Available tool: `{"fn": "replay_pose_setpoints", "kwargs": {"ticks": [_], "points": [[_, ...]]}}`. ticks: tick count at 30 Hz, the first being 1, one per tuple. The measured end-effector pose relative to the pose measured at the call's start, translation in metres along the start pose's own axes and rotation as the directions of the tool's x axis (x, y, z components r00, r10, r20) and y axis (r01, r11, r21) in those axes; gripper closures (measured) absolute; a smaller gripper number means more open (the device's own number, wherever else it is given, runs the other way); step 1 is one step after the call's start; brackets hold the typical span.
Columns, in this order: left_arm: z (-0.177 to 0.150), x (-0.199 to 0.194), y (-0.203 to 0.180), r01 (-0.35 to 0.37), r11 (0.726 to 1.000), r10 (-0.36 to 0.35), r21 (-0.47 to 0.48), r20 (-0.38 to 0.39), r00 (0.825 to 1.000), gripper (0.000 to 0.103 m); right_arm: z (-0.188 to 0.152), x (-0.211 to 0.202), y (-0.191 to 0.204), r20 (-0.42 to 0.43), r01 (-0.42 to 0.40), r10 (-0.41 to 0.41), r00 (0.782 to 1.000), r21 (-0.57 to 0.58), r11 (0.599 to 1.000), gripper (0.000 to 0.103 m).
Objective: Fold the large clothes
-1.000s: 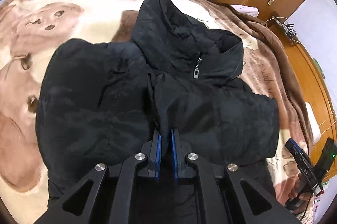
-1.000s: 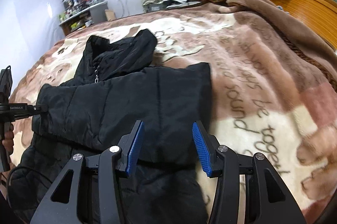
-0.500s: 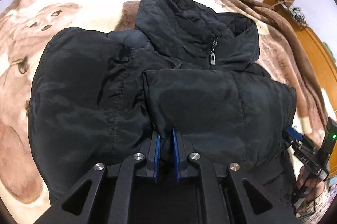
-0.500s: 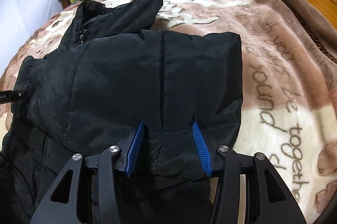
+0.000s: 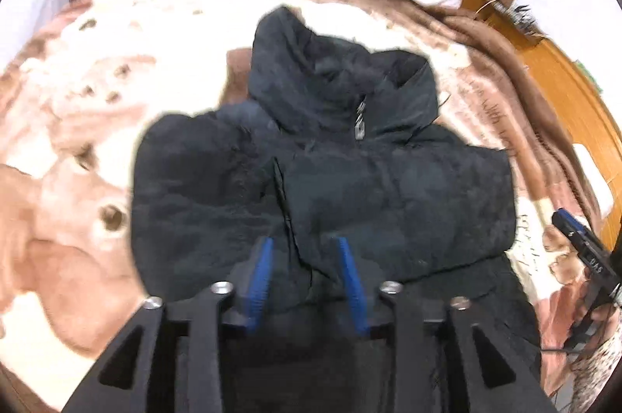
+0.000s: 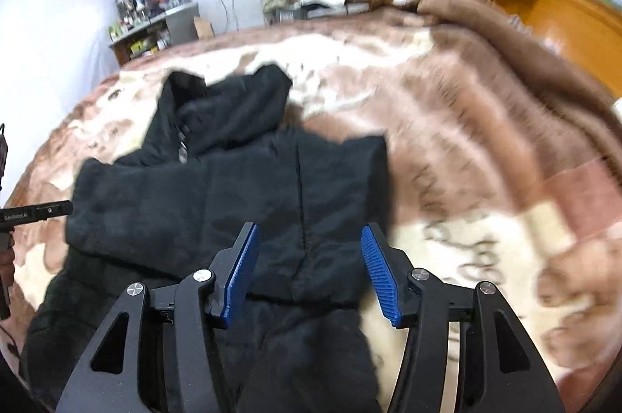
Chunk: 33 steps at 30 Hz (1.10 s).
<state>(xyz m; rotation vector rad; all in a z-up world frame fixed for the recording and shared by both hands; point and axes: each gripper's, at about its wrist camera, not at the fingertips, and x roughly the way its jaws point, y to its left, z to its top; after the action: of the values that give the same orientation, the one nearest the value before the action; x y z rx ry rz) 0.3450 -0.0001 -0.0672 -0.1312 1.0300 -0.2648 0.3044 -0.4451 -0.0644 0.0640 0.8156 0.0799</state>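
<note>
Jacket (image 5: 350, 179), zipper pull (image 5: 360, 129) left-view only

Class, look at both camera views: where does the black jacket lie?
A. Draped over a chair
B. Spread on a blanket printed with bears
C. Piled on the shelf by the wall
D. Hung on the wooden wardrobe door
B: the jacket lies spread on the bear-print blanket, which shows around it in both views.

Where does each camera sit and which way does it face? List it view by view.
Left wrist: behind the opening left tongs, looking down at the black jacket; right tongs at the right edge.
Right wrist: behind the opening right tongs, over the folded sleeve; left tongs at the left edge.
Shared: jacket, blanket.
</note>
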Motion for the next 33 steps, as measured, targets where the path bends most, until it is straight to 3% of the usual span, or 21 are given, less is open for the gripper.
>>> {"fn": "replay_pose_setpoints", "kwargs": {"ticks": [3,5,9,13,16,19,23,28,33], "points": [[-0.004,-0.047,0.004,0.016,1.0,-0.015,-0.015,0.041,0.999,0.048,0.006,-0.061,-0.004,0.054,0.02,-0.018,0.998,-0.026,0.999,0.047],[-0.01,-0.086,0.006,-0.007,1.0,0.008,-0.01,0.08,0.997,0.045,0.011,-0.104,-0.007,0.094,0.056,-0.051,0.994,-0.051,0.997,0.047],[-0.02,-0.147,0.008,-0.05,0.999,0.047,0.022,0.1,0.994,0.029,0.024,-0.197,-0.017,0.159,0.109,-0.088,0.983,-0.13,0.985,0.045],[-0.024,-0.185,0.008,-0.052,0.998,0.05,0.02,0.103,0.993,0.025,0.047,-0.268,-0.023,0.197,0.254,-0.21,0.958,-0.232,0.939,0.041],[-0.029,-0.189,-0.001,-0.062,0.997,0.055,0.042,0.137,0.989,0.017,0.056,-0.286,-0.025,0.22,0.327,-0.277,0.935,-0.242,0.913,0.033],[-0.033,-0.162,-0.001,-0.019,1.0,0.018,0.001,0.14,0.99,0.016,0.048,-0.254,-0.026,0.212,0.317,-0.27,0.939,-0.235,0.919,0.033],[-0.029,-0.097,0.004,0.06,0.996,-0.057,-0.072,0.036,0.998,0.016,0.028,-0.167,-0.028,0.111,0.223,-0.206,0.972,-0.166,0.961,0.033],[-0.008,-0.04,0.019,0.072,0.991,-0.069,-0.11,0.038,0.997,0.016,0.001,-0.051,-0.023,0.018,0.086,-0.085,0.996,-0.042,0.995,0.033],[0.041,-0.001,0.048,0.056,0.983,-0.046,-0.176,0.065,0.997,0.016,0.015,0.025,-0.01,-0.024,0.008,-0.008,1.0,-0.004,1.0,0.033]]}}
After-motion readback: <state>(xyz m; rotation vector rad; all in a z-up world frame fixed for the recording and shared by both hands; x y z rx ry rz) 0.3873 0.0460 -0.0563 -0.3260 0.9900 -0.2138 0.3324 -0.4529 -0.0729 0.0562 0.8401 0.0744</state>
